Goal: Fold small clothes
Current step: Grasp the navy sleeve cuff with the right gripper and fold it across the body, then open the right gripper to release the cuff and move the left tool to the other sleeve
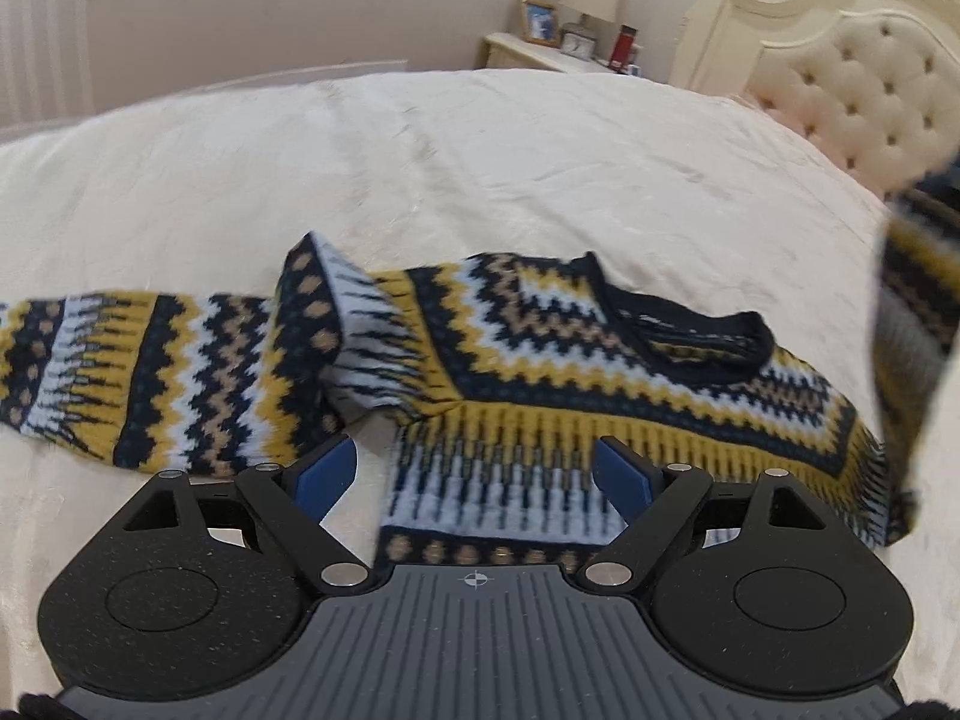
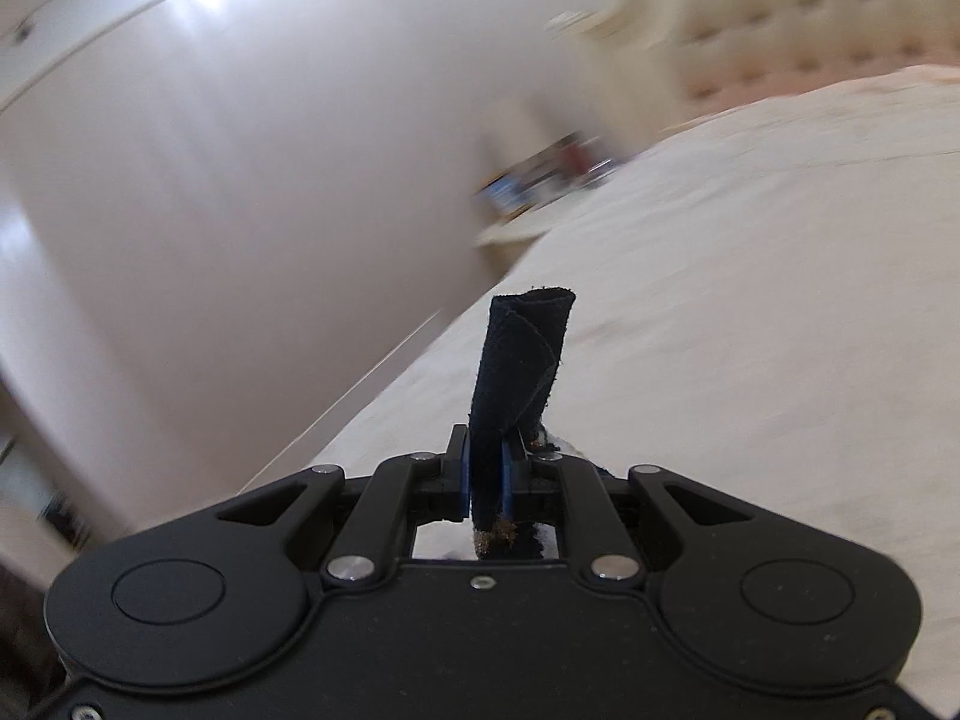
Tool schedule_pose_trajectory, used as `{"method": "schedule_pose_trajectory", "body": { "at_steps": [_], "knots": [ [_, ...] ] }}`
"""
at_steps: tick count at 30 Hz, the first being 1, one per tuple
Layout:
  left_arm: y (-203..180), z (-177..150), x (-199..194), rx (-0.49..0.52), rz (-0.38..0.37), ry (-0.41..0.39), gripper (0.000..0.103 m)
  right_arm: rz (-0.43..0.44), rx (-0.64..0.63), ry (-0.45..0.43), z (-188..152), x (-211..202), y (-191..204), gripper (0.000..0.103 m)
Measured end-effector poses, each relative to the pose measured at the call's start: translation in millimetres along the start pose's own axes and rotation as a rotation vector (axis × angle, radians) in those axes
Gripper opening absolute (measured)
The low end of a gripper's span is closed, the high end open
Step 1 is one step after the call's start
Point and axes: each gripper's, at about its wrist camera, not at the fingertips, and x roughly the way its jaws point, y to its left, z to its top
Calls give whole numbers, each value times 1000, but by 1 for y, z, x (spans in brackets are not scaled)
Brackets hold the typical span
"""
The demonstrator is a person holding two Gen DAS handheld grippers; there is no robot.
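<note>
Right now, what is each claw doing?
Left claw: open, holding nothing, over the sweater.
Right claw: closed on a dark cuff.

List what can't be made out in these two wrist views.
- Sweater hem: left wrist view, hidden behind the open left gripper.
- Left sleeve end: cut off by the left frame edge.
- Lifted patterned fabric, far right: blurred and cropped.
- Dark cuff in the shut right gripper: right wrist view, the rest of the garment sits below the gripper body.
- Nightstand items: motion-blurred.
</note>
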Motion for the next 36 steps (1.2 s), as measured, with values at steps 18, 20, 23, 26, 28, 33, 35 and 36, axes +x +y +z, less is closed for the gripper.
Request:
{"method": "schedule_pose_trajectory", "body": {
  "at_steps": [18, 20, 23, 26, 28, 33, 35, 36],
  "knots": [
    [66, -13, 36, -121, 50, 27, 86, 95, -237, 289, -156, 104, 68, 41],
    [67, -11, 35, -124, 58, 22, 86, 17, -246, 268, -143, 94, 44, 43],
    [65, -11, 34, -111, 60, 20, 86, -138, -248, 233, -119, 77, -4, 52],
    [65, -11, 34, -117, 62, 15, 86, -302, -195, 188, -97, 57, -58, 52],
    [68, -11, 34, -130, 68, 11, 86, -403, -126, 163, -87, 45, -93, 56],
    [70, -9, 29, -148, 81, -8, 86, -474, 15, 215, -83, 42, -151, 59],
    [70, -8, 27, -143, 88, -17, 86, -467, 17, 257, -88, 47, -159, 59],
    [71, -8, 26, -142, 92, -21, 86, -464, 13, 279, -90, 52, -162, 59]
  ]
}}
